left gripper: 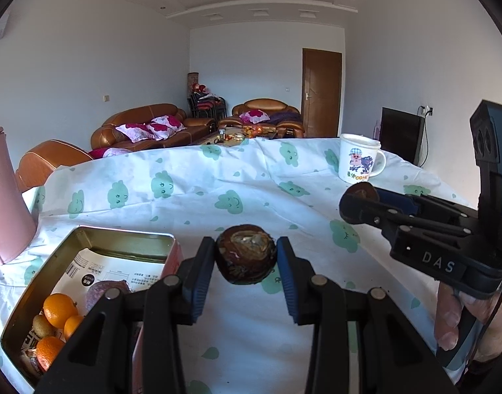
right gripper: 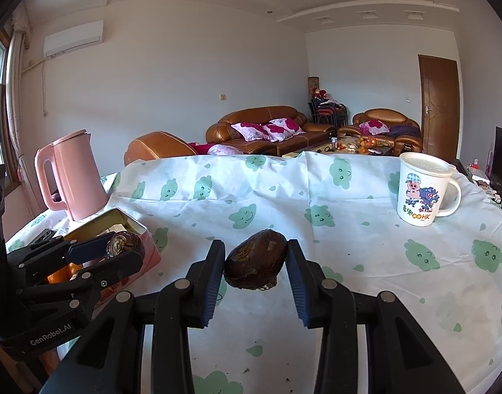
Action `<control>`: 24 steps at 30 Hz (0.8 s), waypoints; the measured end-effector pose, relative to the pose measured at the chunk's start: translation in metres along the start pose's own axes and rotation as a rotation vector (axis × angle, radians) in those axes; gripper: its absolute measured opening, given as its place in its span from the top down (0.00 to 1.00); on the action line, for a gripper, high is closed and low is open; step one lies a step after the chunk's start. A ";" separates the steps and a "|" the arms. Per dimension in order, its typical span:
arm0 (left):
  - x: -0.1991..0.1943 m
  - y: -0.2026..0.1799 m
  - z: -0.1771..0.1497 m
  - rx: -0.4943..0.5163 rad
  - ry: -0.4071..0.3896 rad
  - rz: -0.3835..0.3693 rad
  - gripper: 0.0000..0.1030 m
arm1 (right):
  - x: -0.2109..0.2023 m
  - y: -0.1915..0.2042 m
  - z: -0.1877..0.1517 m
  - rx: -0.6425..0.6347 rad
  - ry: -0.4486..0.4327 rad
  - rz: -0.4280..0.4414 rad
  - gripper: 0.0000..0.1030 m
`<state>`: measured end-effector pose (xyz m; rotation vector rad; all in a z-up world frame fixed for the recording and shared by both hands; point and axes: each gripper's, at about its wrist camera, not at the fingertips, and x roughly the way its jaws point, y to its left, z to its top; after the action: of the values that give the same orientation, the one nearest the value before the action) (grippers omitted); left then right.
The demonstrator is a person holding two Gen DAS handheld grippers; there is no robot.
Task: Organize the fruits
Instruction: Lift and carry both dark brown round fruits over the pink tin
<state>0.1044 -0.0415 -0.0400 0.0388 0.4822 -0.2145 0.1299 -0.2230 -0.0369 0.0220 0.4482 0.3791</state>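
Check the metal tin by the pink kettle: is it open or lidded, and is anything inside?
Open. The tin shows no lid; its inside is in view, holding oranges and printed paper. It is not full.

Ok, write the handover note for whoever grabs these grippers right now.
Left gripper: shut on a dark brown round fruit, held above the tablecloth, beside the open tin.
Right gripper: shut on a second dark brown fruit, lifted mid-table.
Done: oranges and other pieces already lie in the tin.
Left: put both held fruits into the tin. The cartoon mug and pink kettle stand clear.
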 end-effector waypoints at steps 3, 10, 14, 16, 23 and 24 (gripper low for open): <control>-0.003 0.000 0.000 0.001 -0.018 0.007 0.61 | -0.004 0.002 -0.001 -0.007 -0.016 0.000 0.61; -0.012 0.000 -0.001 0.000 -0.067 0.013 0.61 | -0.010 0.005 -0.001 -0.026 -0.050 0.001 0.61; -0.016 0.000 -0.001 0.000 -0.089 0.018 0.61 | -0.013 0.005 -0.001 -0.029 -0.066 0.005 0.61; -0.018 0.000 -0.002 -0.001 -0.098 0.023 0.61 | -0.015 0.005 -0.001 -0.031 -0.074 0.007 0.61; -0.022 0.000 -0.002 -0.003 -0.121 0.033 0.61 | -0.020 0.008 -0.002 -0.042 -0.098 0.008 0.61; -0.023 0.000 -0.003 -0.003 -0.125 0.035 0.61 | -0.020 0.008 -0.002 -0.043 -0.101 0.007 0.61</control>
<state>0.0837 -0.0367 -0.0320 0.0304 0.3572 -0.1811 0.1093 -0.2231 -0.0292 0.0007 0.3397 0.3932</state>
